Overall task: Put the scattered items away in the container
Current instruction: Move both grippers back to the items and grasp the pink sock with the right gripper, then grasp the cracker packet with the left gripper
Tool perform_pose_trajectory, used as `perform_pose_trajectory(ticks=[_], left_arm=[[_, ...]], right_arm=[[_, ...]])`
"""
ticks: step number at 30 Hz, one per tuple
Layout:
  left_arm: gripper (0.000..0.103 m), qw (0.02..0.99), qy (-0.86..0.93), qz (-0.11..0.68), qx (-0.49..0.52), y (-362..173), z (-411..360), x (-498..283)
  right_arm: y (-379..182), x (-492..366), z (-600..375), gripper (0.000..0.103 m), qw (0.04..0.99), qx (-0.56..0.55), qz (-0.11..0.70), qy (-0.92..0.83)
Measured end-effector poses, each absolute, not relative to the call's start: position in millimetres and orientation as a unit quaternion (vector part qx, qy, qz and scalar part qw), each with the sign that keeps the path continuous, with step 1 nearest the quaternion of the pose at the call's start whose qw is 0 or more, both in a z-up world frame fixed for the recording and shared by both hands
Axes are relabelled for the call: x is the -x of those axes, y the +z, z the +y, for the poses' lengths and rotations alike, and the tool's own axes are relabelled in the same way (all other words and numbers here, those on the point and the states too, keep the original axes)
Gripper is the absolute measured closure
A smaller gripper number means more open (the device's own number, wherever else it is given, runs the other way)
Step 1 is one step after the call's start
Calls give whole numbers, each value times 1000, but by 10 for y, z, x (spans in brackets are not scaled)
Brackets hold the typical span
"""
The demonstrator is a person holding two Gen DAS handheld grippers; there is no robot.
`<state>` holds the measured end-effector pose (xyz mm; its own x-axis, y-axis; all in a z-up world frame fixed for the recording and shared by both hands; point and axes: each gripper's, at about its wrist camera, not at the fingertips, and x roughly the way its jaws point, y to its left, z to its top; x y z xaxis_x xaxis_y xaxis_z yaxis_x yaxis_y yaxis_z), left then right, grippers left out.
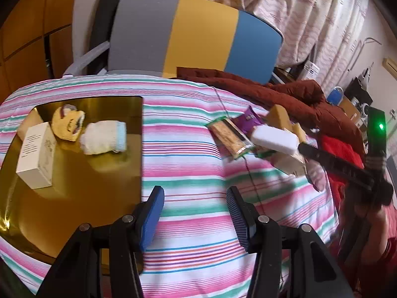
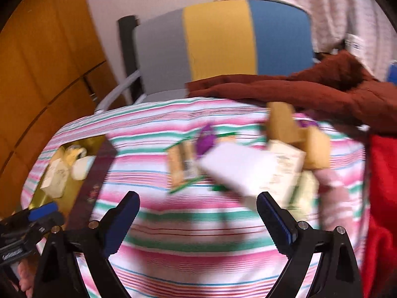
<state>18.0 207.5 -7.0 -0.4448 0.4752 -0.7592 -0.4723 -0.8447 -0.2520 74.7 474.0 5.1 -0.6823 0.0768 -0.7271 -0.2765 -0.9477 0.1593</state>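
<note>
A gold tray lies on the striped cloth at the left. It holds a white box, a yellow plush item and a rolled white sock. My left gripper is open and empty just right of the tray's near corner. To the right lie a cracker packet, a purple sachet, a white sponge block and tan blocks. My right gripper is open and empty, short of the white sponge block; that view is blurred. The tray shows at its left.
A chair with a grey, yellow and blue back stands behind the table. A rust-brown quilted cloth and red fabric lie at the right edge. A wooden wardrobe is at the left.
</note>
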Motion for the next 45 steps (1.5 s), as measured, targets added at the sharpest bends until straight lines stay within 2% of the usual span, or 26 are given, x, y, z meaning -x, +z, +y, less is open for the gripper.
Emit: perform_pose_trajectory(ticks=[8, 14, 16, 18, 20, 23, 33, 37, 45], left_arm=[[50, 294, 841, 12, 455, -135, 2269, -274], [50, 290, 834, 15, 470, -215, 2412, -184], [50, 292, 830, 16, 474, -245, 2485, -146], [50, 292, 831, 19, 474, -275, 2568, -100], [50, 293, 828, 17, 478, -312, 2653, -38], [50, 289, 827, 14, 482, -382, 2809, 76], [49, 288, 819, -22, 495, -510, 3263, 475], [43, 297, 805, -38, 512, -593, 3412, 646], [39, 293, 807, -39, 511, -692, 3550, 765]], right_arm=[[-93, -1070, 5675, 3, 256, 400, 127, 871], [-387, -1129, 6107, 4, 266, 426, 198, 842], [-471, -1094, 6144, 12, 261, 441, 211, 833], [-554, -1068, 6151, 32, 258, 458, 213, 824], [-640, -1060, 6167, 44, 245, 473, 229, 814], [-671, -1079, 6187, 53, 253, 482, 230, 807], [-636, -1097, 6161, 60, 248, 481, 220, 811], [-633, -1114, 6169, 60, 245, 480, 225, 811], [-630, -1152, 6188, 60, 243, 477, 237, 811]])
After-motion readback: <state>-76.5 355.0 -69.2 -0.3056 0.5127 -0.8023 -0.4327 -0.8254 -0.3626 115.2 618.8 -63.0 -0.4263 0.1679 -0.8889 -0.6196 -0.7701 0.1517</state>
